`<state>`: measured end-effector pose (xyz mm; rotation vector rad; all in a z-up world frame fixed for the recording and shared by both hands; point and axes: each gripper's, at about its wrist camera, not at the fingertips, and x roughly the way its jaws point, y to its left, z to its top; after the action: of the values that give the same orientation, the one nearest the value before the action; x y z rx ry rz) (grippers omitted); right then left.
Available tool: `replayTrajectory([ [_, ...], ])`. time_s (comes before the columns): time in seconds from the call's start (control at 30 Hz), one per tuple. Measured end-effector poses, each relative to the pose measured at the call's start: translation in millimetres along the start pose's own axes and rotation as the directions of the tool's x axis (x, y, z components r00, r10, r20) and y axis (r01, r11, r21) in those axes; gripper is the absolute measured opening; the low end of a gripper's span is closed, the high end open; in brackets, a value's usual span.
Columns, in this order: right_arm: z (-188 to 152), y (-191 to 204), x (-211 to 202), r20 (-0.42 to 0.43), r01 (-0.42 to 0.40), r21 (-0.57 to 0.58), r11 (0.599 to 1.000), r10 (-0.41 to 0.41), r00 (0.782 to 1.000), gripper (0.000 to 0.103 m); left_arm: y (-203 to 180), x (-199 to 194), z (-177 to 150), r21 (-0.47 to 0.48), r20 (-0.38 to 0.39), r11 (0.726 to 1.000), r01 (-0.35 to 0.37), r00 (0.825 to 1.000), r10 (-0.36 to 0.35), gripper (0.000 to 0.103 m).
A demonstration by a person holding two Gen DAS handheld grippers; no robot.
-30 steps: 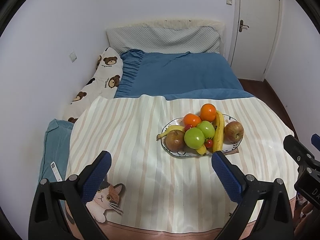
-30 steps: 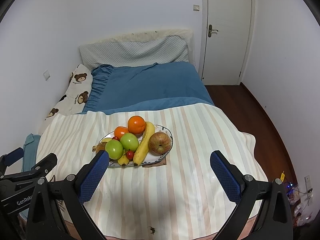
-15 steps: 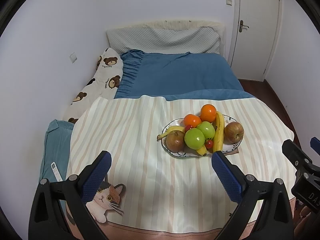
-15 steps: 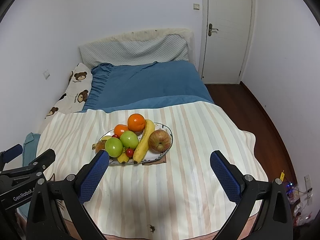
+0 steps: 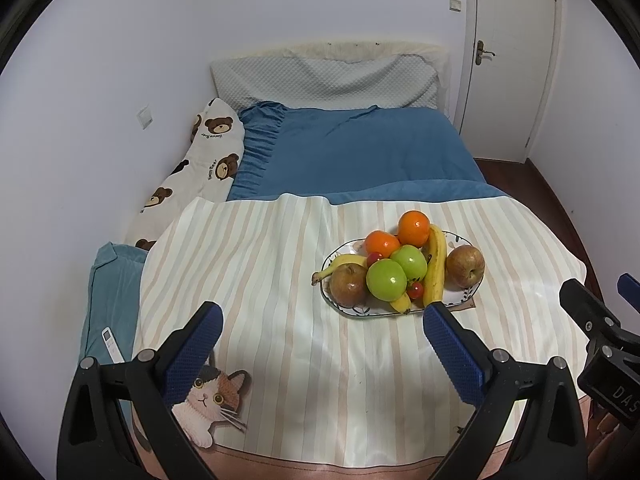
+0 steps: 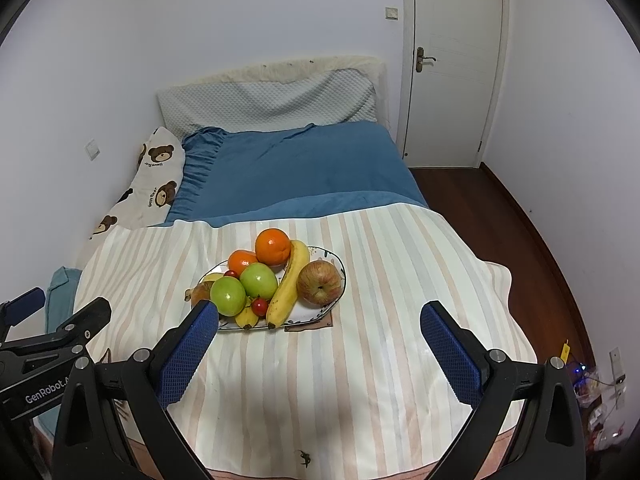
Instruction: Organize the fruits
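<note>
An oval patterned plate (image 5: 466,298) (image 6: 334,258) sits on the striped cloth (image 5: 280,300) (image 6: 380,280) over the bed. It is piled with two oranges (image 5: 414,227) (image 6: 273,246), two green apples (image 5: 386,279) (image 6: 228,295), two red apples (image 5: 465,265) (image 6: 319,282), bananas (image 5: 436,266) (image 6: 289,284) and small red tomatoes (image 6: 260,305). My left gripper (image 5: 320,320) hovers open, short of the plate and left of it. My right gripper (image 6: 319,319) is also open, above the cloth just before the plate. Nothing is between either pair of fingers.
A blue blanket (image 5: 360,148) and grey pillow (image 5: 324,78) lie beyond the cloth. A bear-print pillow (image 5: 200,160) lines the left wall. A cat-shaped patch (image 5: 208,400) and a white remote (image 5: 111,345) lie at the near left. A shut door (image 6: 452,60) and wooden floor (image 6: 520,240) are right.
Both grippers have drifted slightly forward and lower toward the plate. The fruit has not moved and both grippers stay open.
</note>
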<state>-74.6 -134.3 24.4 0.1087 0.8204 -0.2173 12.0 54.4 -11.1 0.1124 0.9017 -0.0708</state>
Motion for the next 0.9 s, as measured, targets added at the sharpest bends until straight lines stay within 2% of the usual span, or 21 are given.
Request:
replayTrajectory([
  [0.9, 4.7, 0.1, -2.7, 0.002, 0.004, 0.005, 1.000, -0.004, 1.000, 0.103, -1.8, -0.6, 3.0, 0.007, 0.007, 1.000, 0.000, 1.000, -0.001, 0.103],
])
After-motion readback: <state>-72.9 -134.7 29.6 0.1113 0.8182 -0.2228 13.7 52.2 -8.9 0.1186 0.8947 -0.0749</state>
